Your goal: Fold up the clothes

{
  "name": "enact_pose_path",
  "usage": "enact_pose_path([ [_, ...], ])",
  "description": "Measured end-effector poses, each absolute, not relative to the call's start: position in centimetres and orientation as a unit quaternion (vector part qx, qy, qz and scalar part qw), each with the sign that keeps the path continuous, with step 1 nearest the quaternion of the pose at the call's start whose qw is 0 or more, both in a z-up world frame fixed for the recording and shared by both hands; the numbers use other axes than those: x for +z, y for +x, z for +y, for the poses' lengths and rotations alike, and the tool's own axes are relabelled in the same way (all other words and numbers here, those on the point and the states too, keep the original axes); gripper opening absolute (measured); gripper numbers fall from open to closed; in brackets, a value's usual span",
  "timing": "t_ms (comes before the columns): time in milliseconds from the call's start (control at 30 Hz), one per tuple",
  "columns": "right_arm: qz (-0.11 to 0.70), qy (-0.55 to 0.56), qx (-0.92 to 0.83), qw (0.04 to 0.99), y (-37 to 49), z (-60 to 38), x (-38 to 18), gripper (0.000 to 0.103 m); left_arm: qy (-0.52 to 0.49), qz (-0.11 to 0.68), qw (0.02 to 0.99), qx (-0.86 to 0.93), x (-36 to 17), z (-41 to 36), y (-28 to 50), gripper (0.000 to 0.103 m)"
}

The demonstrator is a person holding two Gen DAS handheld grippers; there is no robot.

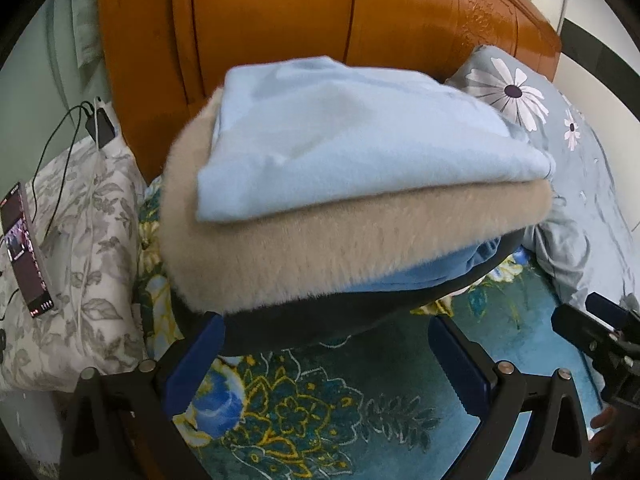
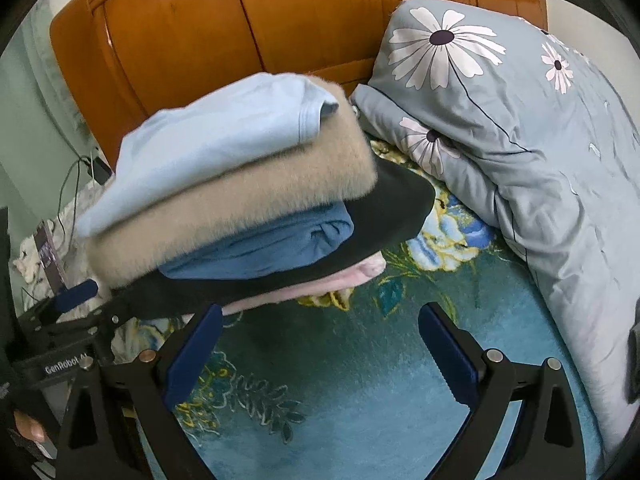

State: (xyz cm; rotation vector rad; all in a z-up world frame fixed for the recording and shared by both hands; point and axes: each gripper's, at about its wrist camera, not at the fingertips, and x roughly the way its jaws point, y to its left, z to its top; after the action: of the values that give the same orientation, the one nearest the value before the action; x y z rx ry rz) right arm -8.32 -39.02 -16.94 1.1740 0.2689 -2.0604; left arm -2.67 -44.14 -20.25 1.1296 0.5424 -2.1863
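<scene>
Behind everything a glossy orange wooden headboard [image 1: 304, 20] is seen, and it serves as the landmark; the bed [image 2: 360, 380] in front of it is covered with a teal floral spread.

A stack of folded clothes [image 1: 320, 200] is set just in front of the headboard, at about its middle: a pale blue garment [image 1: 340, 136] on top, a beige fleecy one [image 1: 320, 248] under it, then a mid-blue piece, a dark one, and a pink layer [image 2: 360, 272] at the bottom. The long axis of the stack is judged to run along the headboard, side to side.

The left claw [image 1: 328, 356] is spread wide, nothing being pinched; its left pad seems to touch the dark lower edge of the stack, which overhangs it. The right claw [image 2: 320, 352] is likewise fully spread and empty, with its left fingertip up against the stack's front edge. From both claws the stack lies ahead, toward the headboard; the left one is judged slightly nearer.

A grey flowered quilt [image 2: 520, 140] is piled to the right of the stack, along the headboard. A phone [image 1: 26, 252] lies on a leaf-print pillow to the left.

Whether the stack rests fully on the bed cannot be told, its underside being hidden; its far edge is also concealed.
</scene>
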Motion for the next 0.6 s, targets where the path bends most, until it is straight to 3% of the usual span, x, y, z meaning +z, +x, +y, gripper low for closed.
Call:
enact_pose_path([
  [600, 0.124, 0.462, -0.793, 0.378, -8.0, -40.1, -18.7, 0.099, 0.440, 0.208, 0.314, -0.815, -22.2, -44.8, -2.8, 0.103],
])
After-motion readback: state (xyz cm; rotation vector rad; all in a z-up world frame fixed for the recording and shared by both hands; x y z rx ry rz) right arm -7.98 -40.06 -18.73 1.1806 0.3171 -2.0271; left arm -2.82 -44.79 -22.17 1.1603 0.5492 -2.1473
